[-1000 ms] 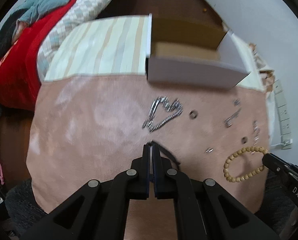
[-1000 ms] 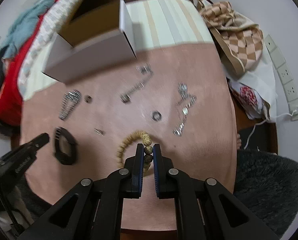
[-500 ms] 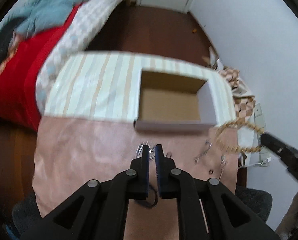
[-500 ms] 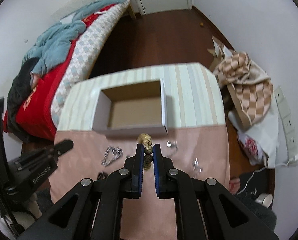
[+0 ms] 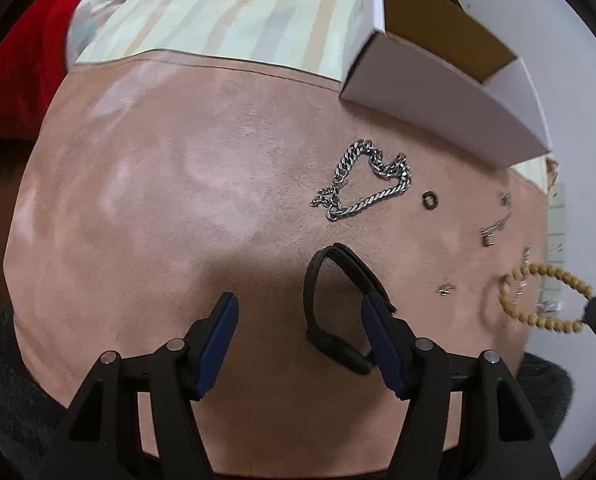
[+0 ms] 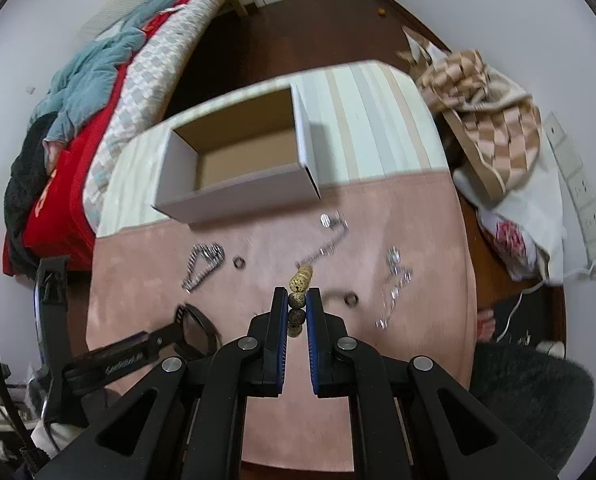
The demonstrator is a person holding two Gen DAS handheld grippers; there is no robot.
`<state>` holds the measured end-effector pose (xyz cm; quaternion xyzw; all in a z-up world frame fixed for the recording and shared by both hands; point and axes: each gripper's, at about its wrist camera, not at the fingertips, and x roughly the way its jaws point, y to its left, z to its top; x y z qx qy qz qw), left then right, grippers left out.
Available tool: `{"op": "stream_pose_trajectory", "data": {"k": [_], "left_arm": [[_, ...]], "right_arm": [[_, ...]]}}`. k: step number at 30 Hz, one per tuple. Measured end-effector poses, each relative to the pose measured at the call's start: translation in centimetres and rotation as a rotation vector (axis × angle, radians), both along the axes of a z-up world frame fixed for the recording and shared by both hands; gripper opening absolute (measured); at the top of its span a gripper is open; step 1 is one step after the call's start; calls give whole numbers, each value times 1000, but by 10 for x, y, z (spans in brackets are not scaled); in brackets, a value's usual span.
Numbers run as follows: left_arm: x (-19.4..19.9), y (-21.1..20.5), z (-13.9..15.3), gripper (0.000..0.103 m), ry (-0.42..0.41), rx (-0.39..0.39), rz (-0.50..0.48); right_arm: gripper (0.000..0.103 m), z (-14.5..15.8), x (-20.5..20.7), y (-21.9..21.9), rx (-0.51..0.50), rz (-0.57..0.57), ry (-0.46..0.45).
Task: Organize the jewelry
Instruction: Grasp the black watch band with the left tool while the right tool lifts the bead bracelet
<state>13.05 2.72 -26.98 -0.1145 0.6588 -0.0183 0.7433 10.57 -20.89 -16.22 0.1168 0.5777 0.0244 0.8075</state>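
Note:
My left gripper [image 5: 298, 312] is open, low over the pink mat [image 5: 157, 200]. A black bracelet [image 5: 338, 304] lies on the mat between its fingers, close to the right finger. A silver chain bracelet [image 5: 362, 180] lies beyond it. My right gripper [image 6: 297, 300] is shut on a tan wooden bead bracelet [image 6: 300, 278], held above the mat; that bracelet also shows in the left wrist view [image 5: 546, 300]. An open white cardboard box [image 6: 237, 160] stands at the mat's far edge, empty.
Small rings [image 6: 350, 300] and silver pieces [image 6: 396, 276] are scattered on the mat's right half. A striped cloth [image 6: 370, 120] lies under the box. A bed with a red cover [image 6: 57, 184] is left, bags [image 6: 490, 128] right.
My left gripper has opened and dropped down to the mat around the black bracelet. My right gripper, still holding the bead bracelet, has come lower and nearer the mat.

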Motion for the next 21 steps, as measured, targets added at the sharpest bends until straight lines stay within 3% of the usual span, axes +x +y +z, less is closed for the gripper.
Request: {"op": "stream_pose_trajectory", "data": {"k": [1, 3, 10, 18, 21], "left_arm": [[1, -5, -2, 30, -14, 12, -20], [2, -13, -6, 4, -22, 47, -47], [4, -18, 19, 1, -106, 42, -60], [24, -16, 104, 1, -254, -18, -79], [42, -12, 123, 1, -300, -28, -102]], "right_arm": [[9, -3, -3, -1, -3, -4, 5], [9, -8, -7, -3, -8, -11, 16], [9, -3, -8, -5, -14, -18, 10], [9, 49, 21, 2, 26, 36, -97], [9, 68, 42, 10, 30, 68, -139]]}}
